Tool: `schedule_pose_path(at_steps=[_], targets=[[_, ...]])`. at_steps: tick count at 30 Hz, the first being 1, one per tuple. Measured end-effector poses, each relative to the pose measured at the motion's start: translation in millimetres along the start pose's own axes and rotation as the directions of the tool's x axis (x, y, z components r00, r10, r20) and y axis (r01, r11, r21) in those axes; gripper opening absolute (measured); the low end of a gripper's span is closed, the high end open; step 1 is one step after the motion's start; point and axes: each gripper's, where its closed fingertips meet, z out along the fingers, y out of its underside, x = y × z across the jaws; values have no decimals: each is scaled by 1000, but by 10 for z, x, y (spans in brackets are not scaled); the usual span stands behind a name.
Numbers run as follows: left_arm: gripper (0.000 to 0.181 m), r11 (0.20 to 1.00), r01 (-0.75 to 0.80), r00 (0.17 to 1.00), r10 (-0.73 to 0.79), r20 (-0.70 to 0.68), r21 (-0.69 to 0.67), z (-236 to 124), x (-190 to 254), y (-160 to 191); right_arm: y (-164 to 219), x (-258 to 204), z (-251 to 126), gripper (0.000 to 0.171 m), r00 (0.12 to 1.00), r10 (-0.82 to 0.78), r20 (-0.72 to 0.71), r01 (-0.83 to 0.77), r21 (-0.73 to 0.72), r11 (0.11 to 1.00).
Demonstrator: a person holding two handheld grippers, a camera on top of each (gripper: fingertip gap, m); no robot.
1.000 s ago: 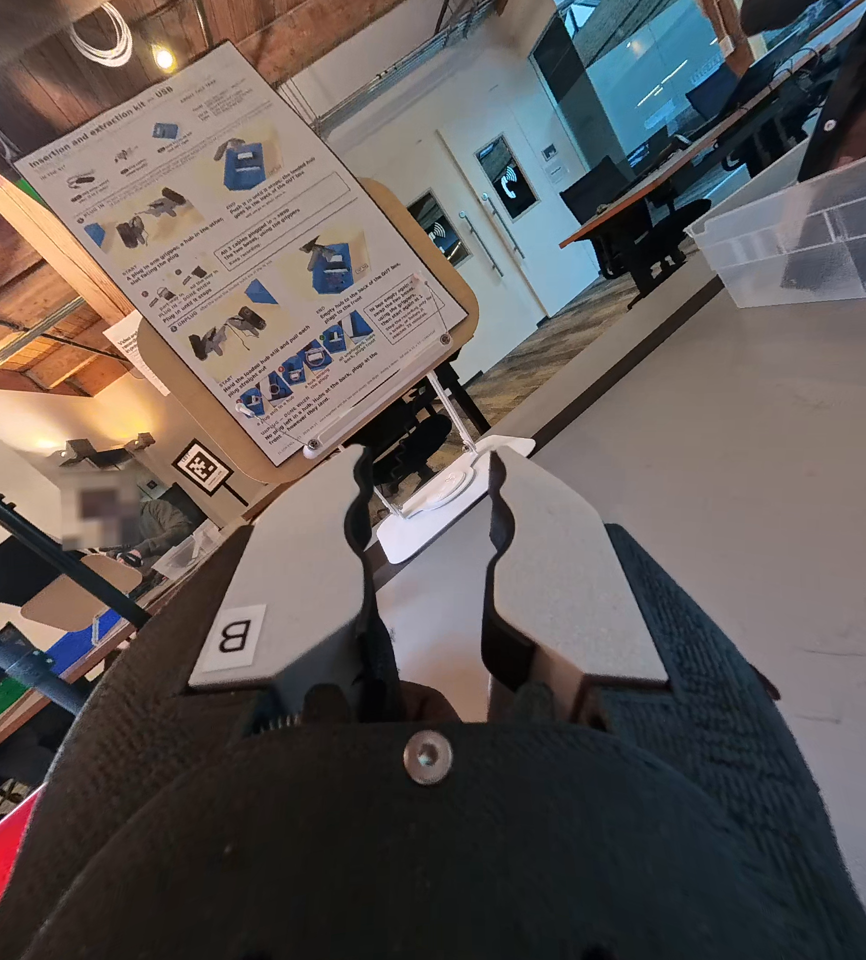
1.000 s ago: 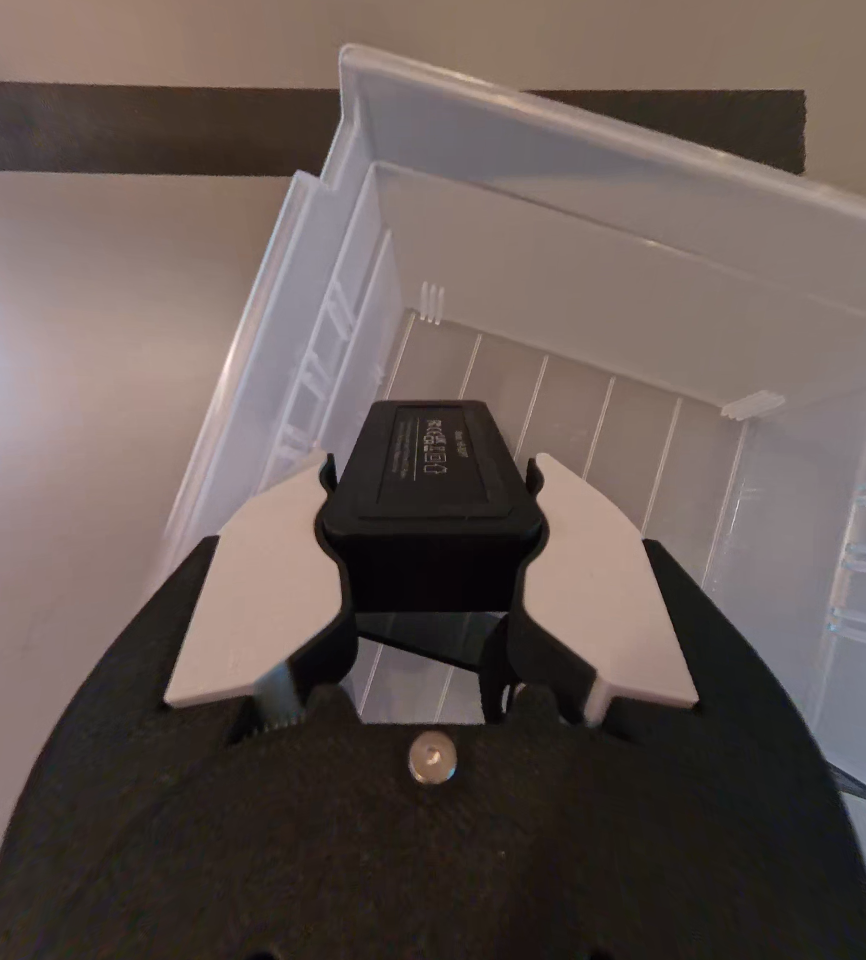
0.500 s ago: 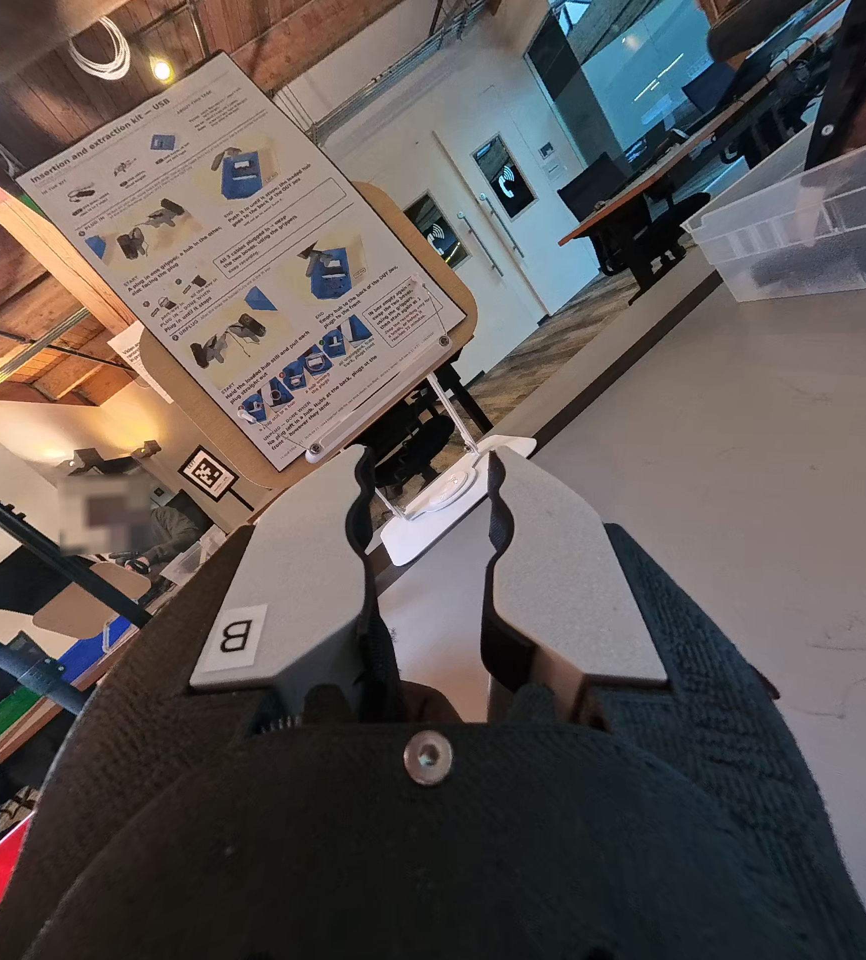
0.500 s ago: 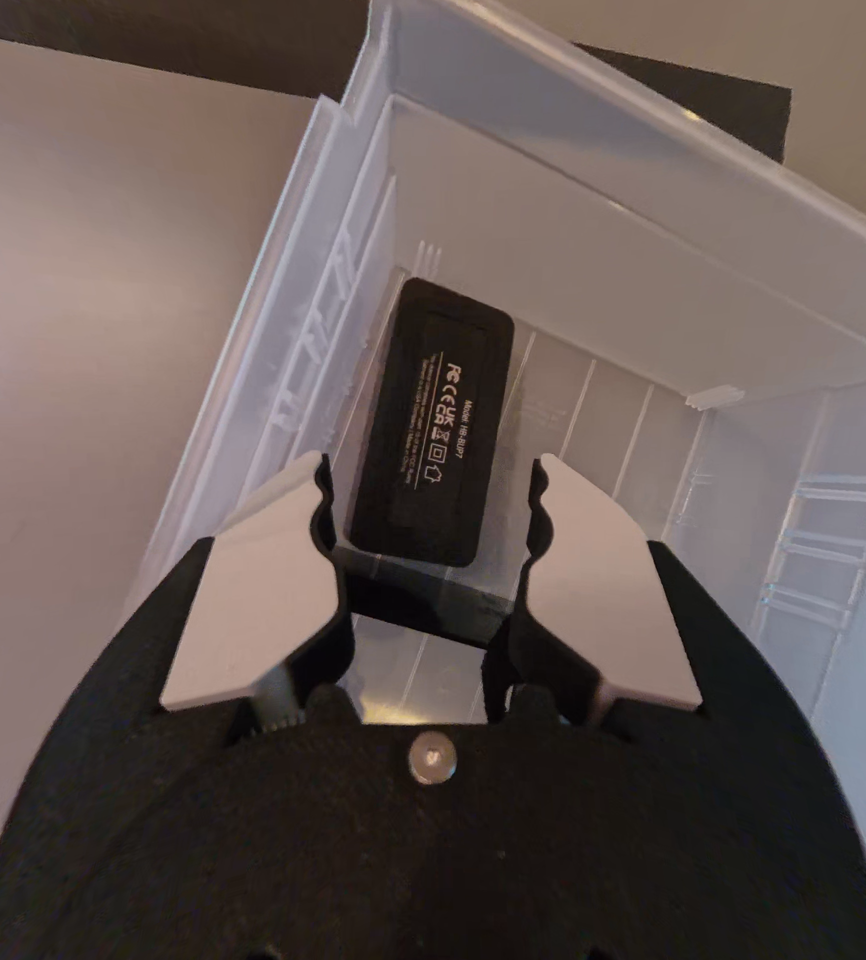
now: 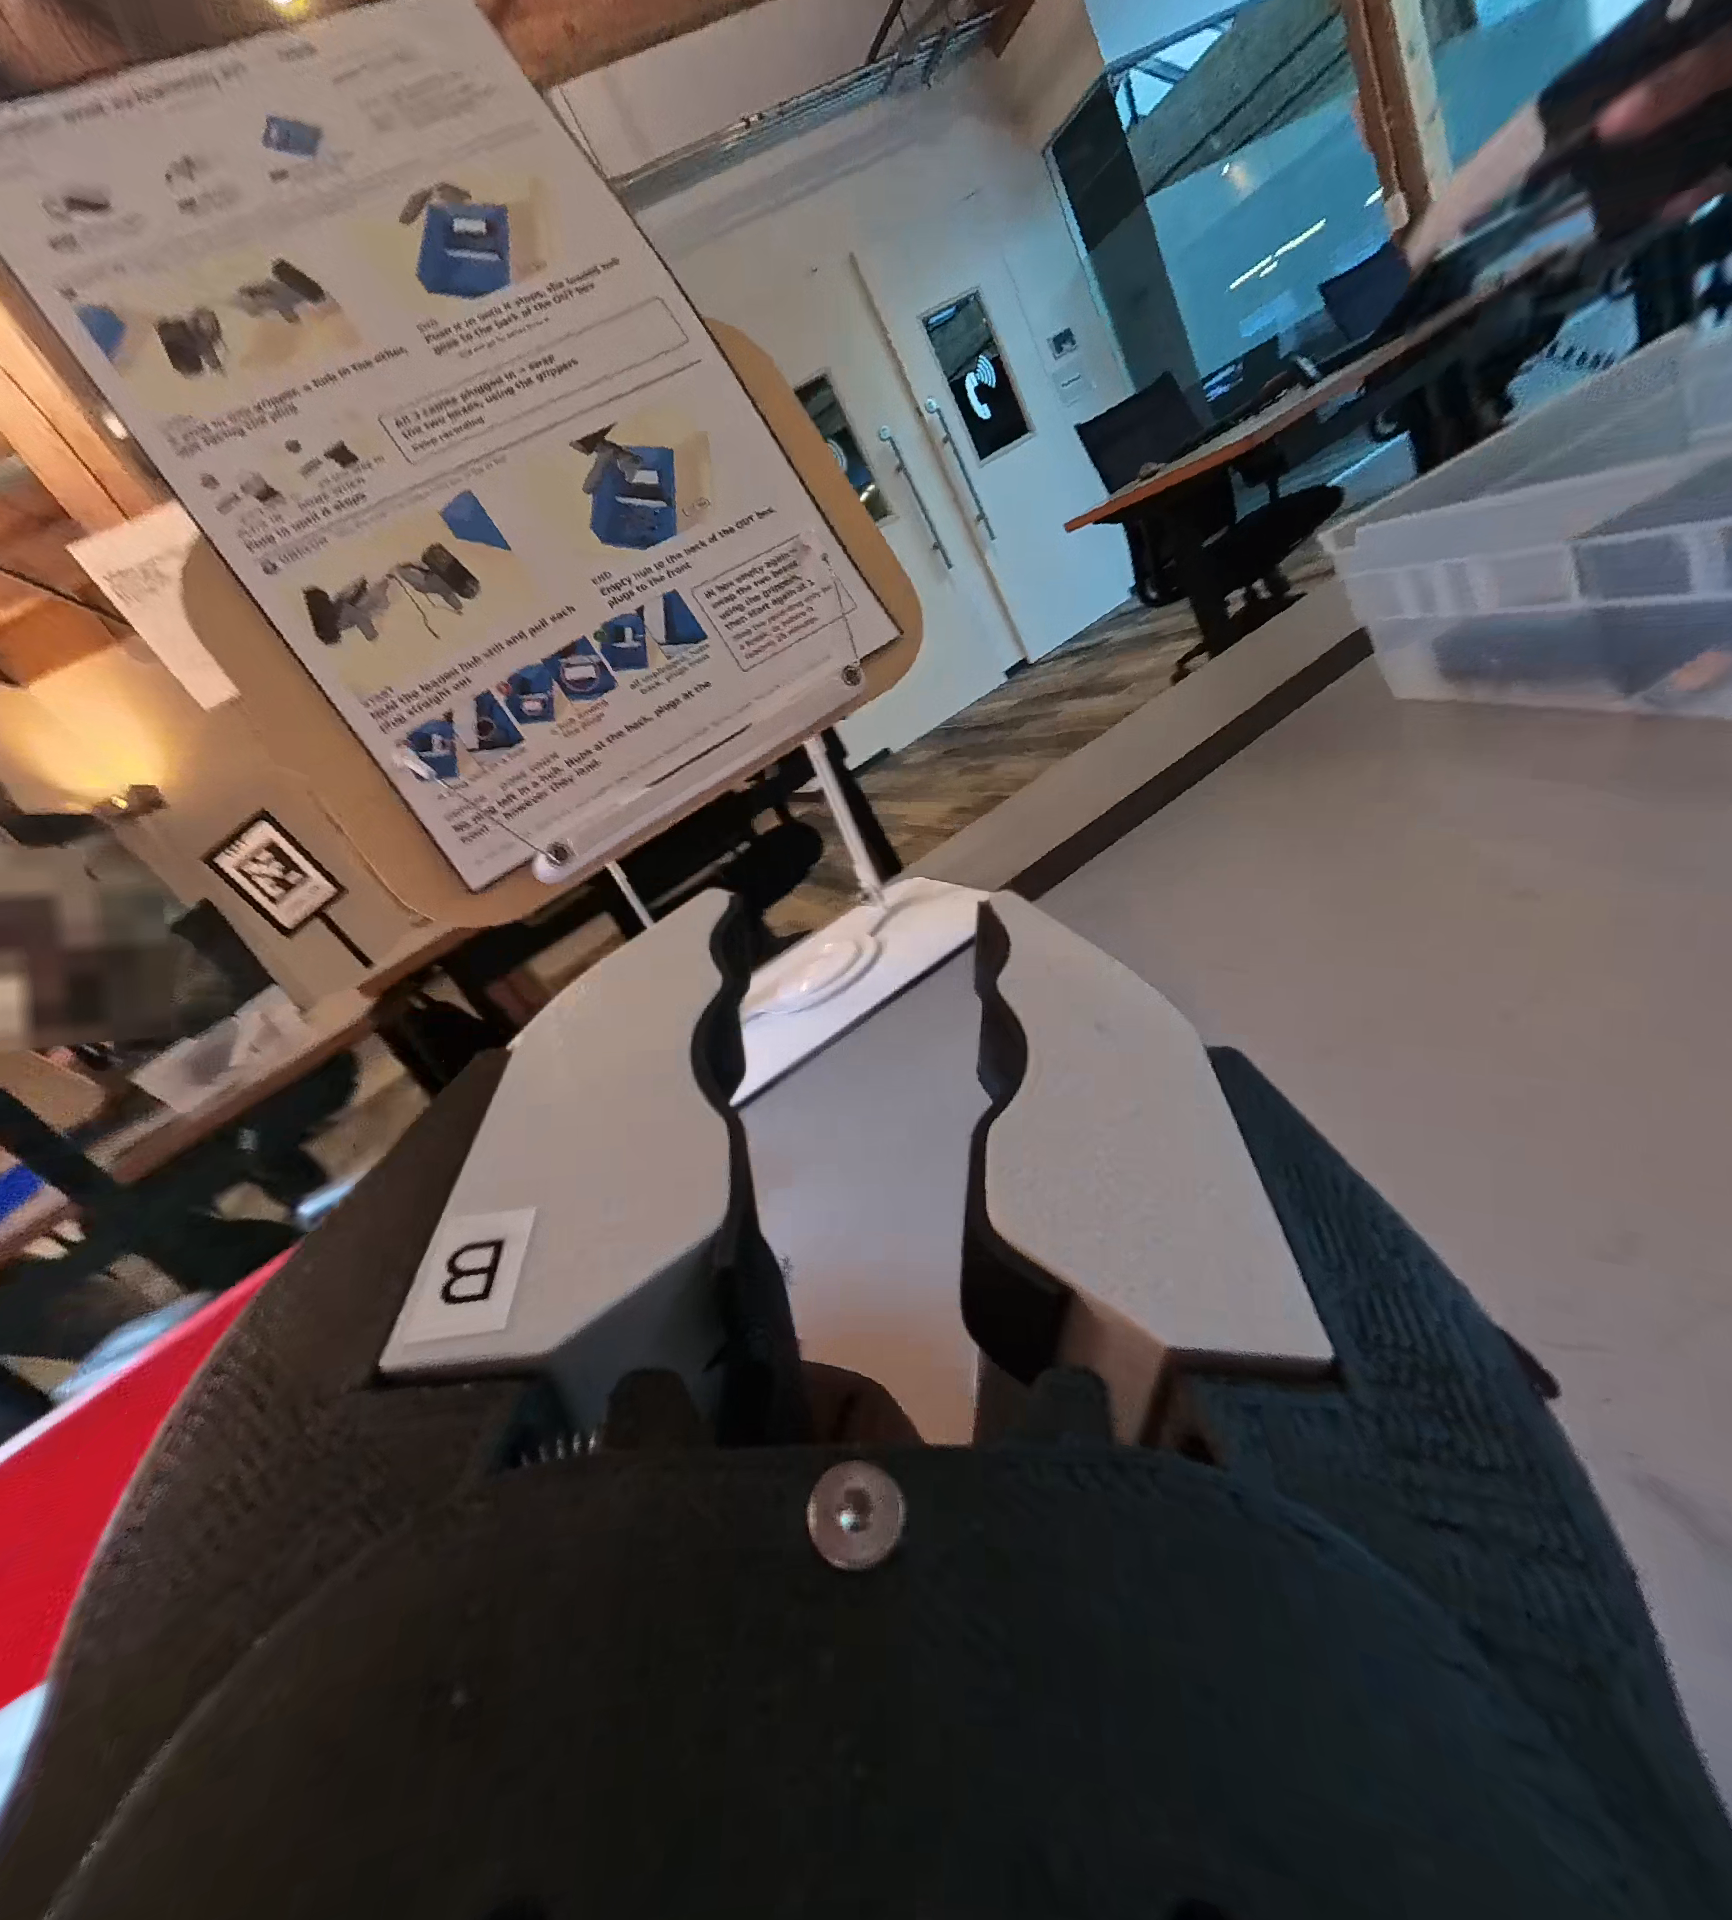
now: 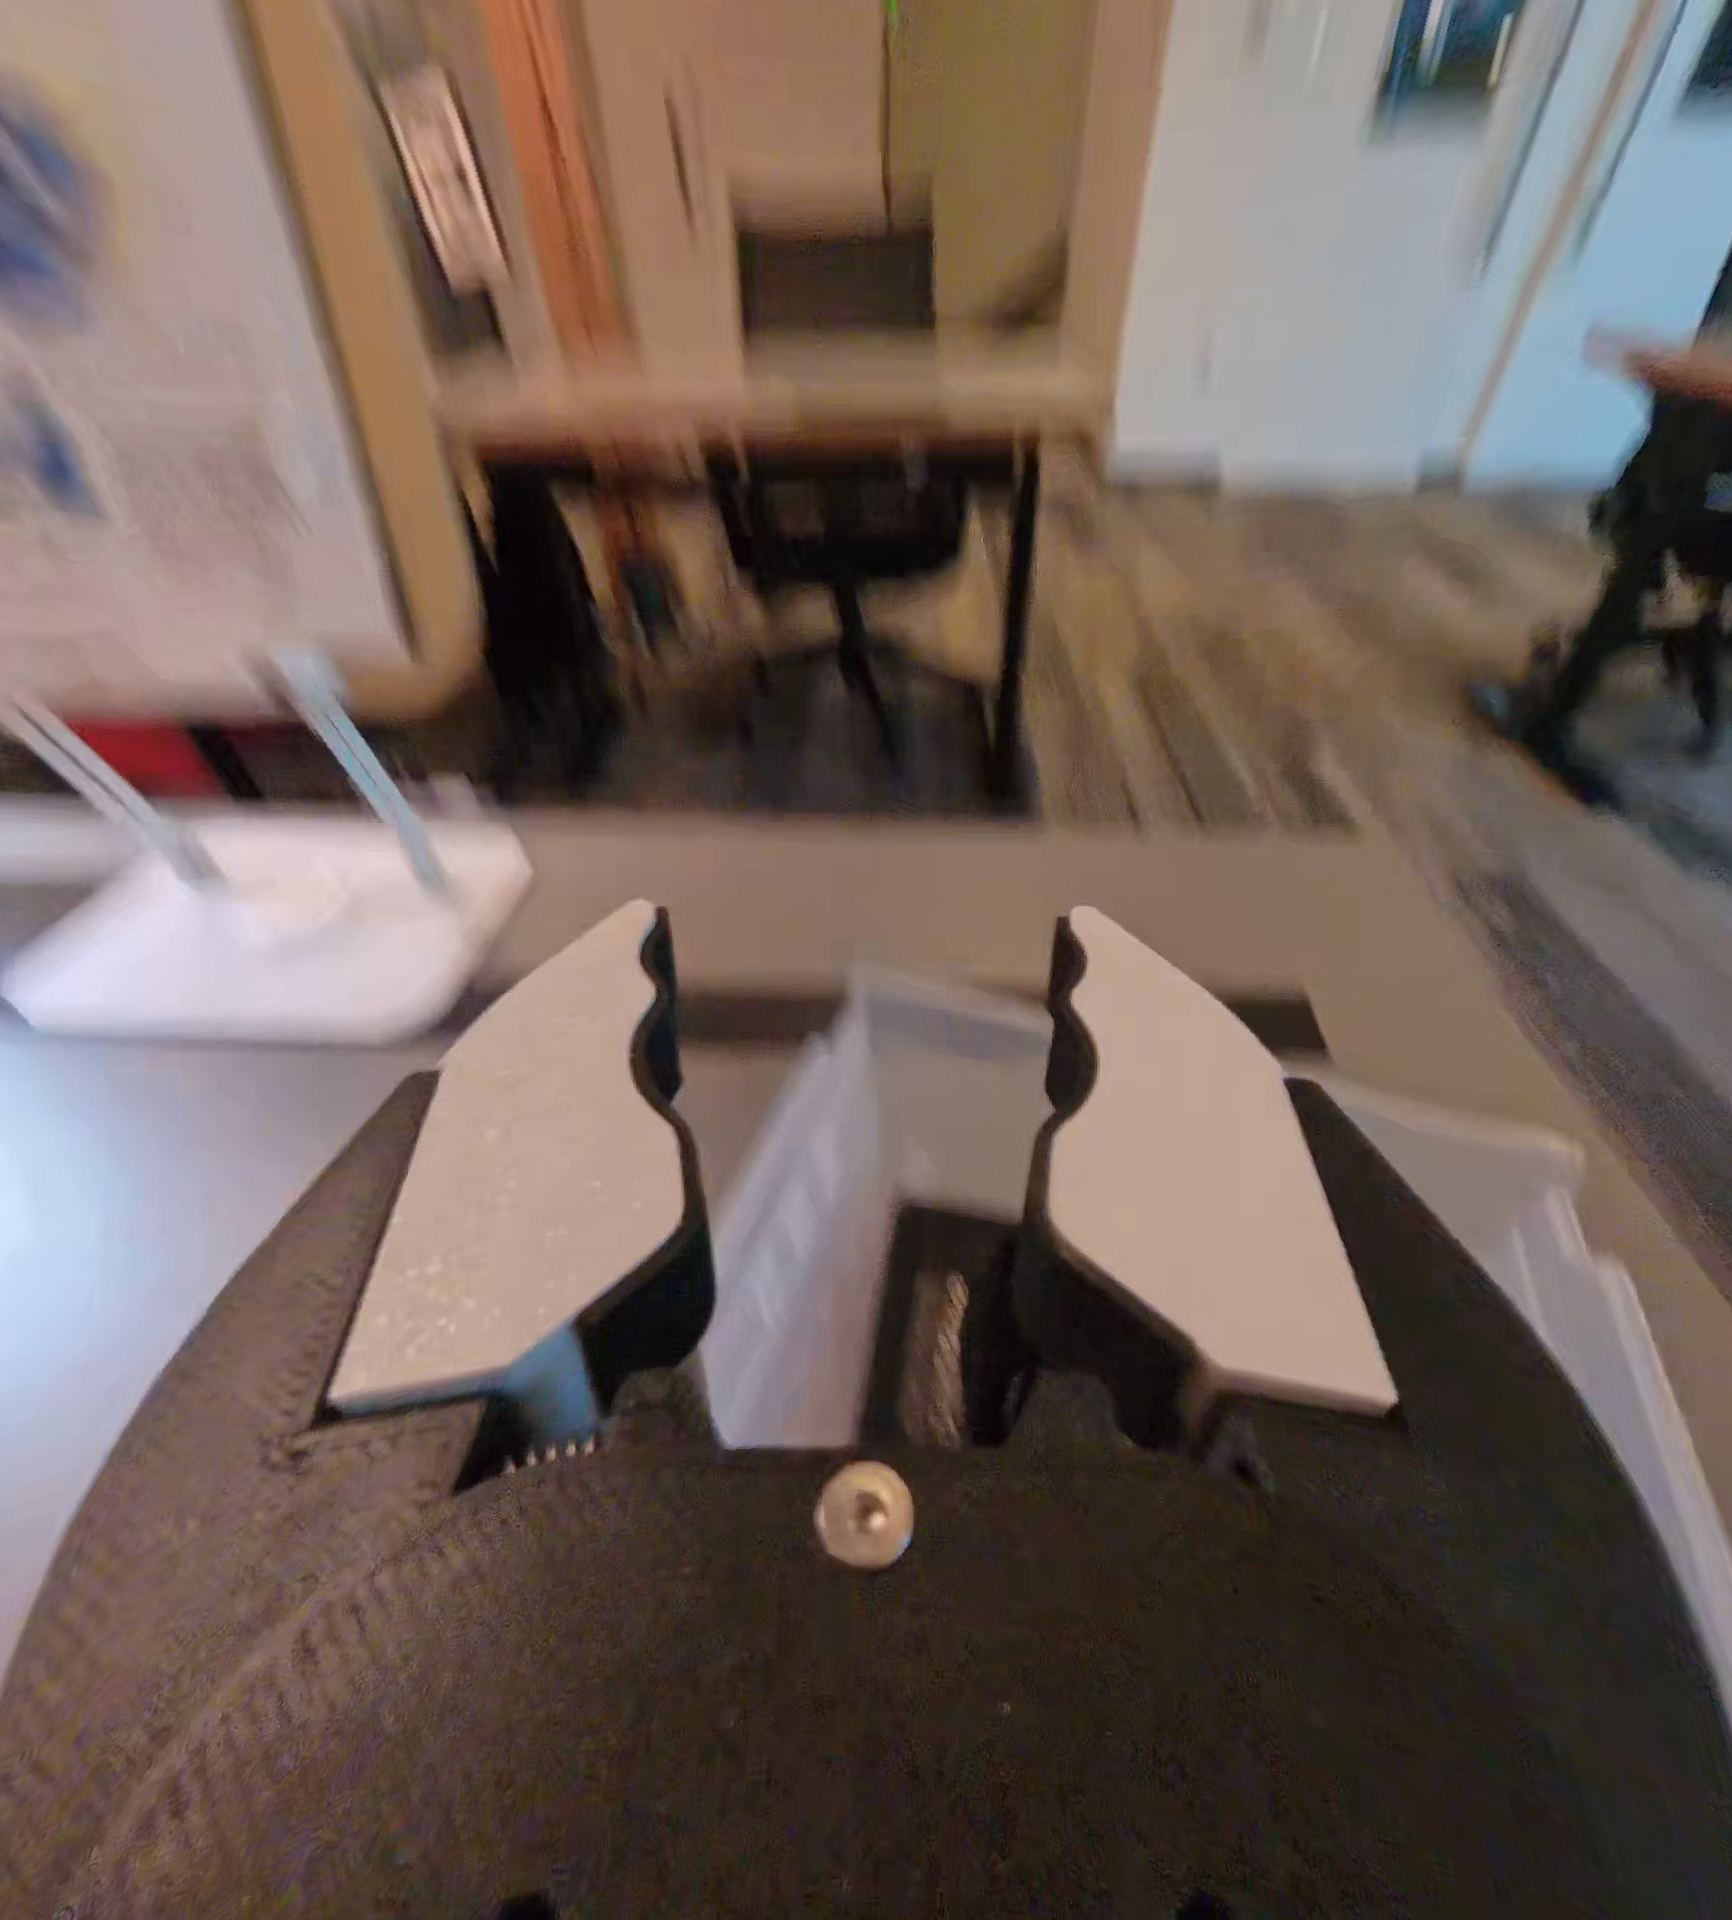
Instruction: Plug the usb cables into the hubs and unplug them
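My left gripper (image 5: pixel 857 925) is open and empty, held low over the grey table (image 5: pixel 1464 1039). My right gripper (image 6: pixel 860 920) is open and empty above a clear plastic bin (image 6: pixel 800 1195). A dark object, apparently the black hub (image 6: pixel 929 1330), lies inside the bin and shows between the finger bases. The same bin (image 5: pixel 1589 582) shows at the right in the left wrist view, with dark items (image 5: pixel 1527 649) in it. No cable is visible. The right wrist view is motion-blurred.
An instruction board (image 5: pixel 405 416) stands on a white stand base (image 5: pixel 841 966) at the table's far edge; the base also shows in the right wrist view (image 6: pixel 249 935). A red object (image 5: pixel 10 1558) is at the lower left. Desks and chairs stand beyond the table. One gripper's finger ends stand about 40 centimetres off the other's.
My right gripper let go of the black hub into the clear bin, then rose and tilted up toward the room. My left gripper stayed open and shifted slightly.
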Motion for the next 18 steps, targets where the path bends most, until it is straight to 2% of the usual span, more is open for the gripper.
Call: schedule_pose_path(at_steps=[2, 4, 7, 9, 13, 16, 18], targets=[[42, 996, 92, 995, -92, -25, -4, 8, -7, 18, -486, -67, -227, 82, 995, 79, 67, -95, 286, 953], [42, 982, 188, 980, -188, -64, -11, 16, 2, 38, -879, -24, -512, 95, 984, 153, 88, -176, 528, 831], [43, 948, 318, 941, -318, -114, -14, 20, 8, 45, -1229, 95, -949, 106, 966, 243, 83, -223, 742, 632], [43, 926, 377, 917, -375, -137, -14, 18, 4, 35, -1367, 115, -1197, 107, 962, 264, 70, -207, 816, 539], [47, 912, 410, 897, -404, -179, -5, -2, 9, -35, -1555, 26, -1618, 97, 967, 253, 34, -136, 907, 399], [52, 921, 388, 893, -384, -234, -29, -46, -7, -165, -1643, -74, -1812, 90, 975, 220, 30, -107, 933, 345], [55, 933, 354, 905, -358, -231, -57, -111, -194, -276, -1676, -90, -1901, 89, 978, 209, 17, -86, 940, 329]])
